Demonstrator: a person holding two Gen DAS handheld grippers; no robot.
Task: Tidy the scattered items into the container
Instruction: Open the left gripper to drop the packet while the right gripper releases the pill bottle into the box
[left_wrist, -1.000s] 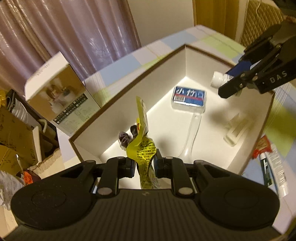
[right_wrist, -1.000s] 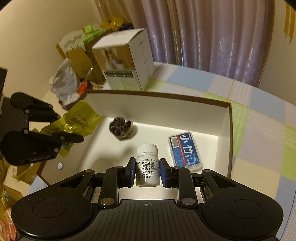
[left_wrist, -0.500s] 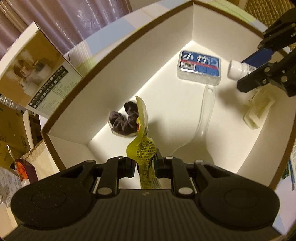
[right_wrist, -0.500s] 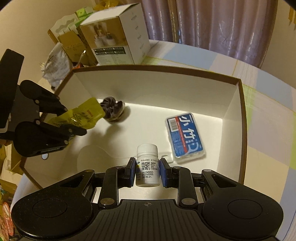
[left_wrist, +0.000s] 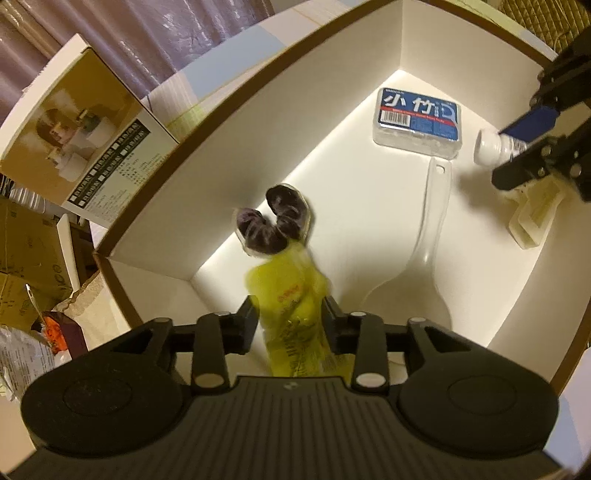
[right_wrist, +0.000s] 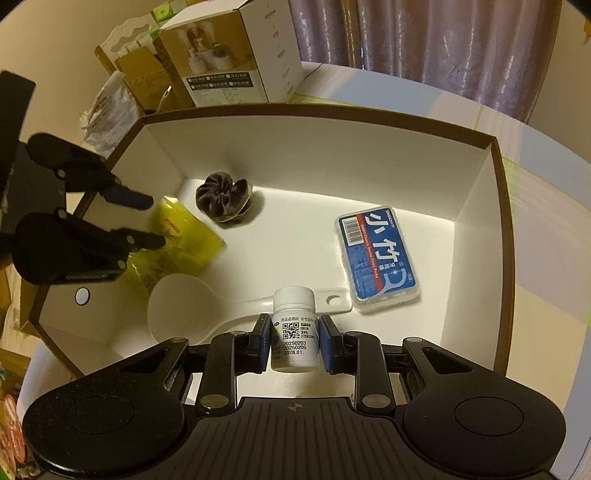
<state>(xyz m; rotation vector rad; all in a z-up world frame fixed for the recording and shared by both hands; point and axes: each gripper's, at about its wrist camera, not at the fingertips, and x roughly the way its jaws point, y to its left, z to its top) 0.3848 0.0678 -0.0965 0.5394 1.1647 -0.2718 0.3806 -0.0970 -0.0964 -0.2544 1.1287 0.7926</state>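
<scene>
The white box (left_wrist: 229, 122) with a brown rim fills both views (right_wrist: 332, 147). My left gripper (left_wrist: 290, 317) is open over its near corner; the yellow packet (left_wrist: 291, 295) hangs blurred between the spread fingers, also seen from the right wrist view (right_wrist: 181, 236). My right gripper (right_wrist: 293, 341) is shut on a white pill bottle (right_wrist: 294, 328) low inside the box; it shows in the left wrist view (left_wrist: 495, 147). In the box lie a dark scrunchie (left_wrist: 273, 221), a blue floss box (right_wrist: 376, 254), a white scoop (right_wrist: 192, 314) and a cream clip (left_wrist: 532, 218).
A tall product carton (right_wrist: 229, 62) stands on the checked tablecloth (right_wrist: 546, 221) just behind the box. Cardboard boxes and bags (left_wrist: 26, 266) are piled beyond the table's left edge. Curtains hang behind.
My left gripper's jaws have opened and the yellow packet is slipping down into the box near the scrunchie. Both grippers have moved lower into the box. The right still holds the bottle.
</scene>
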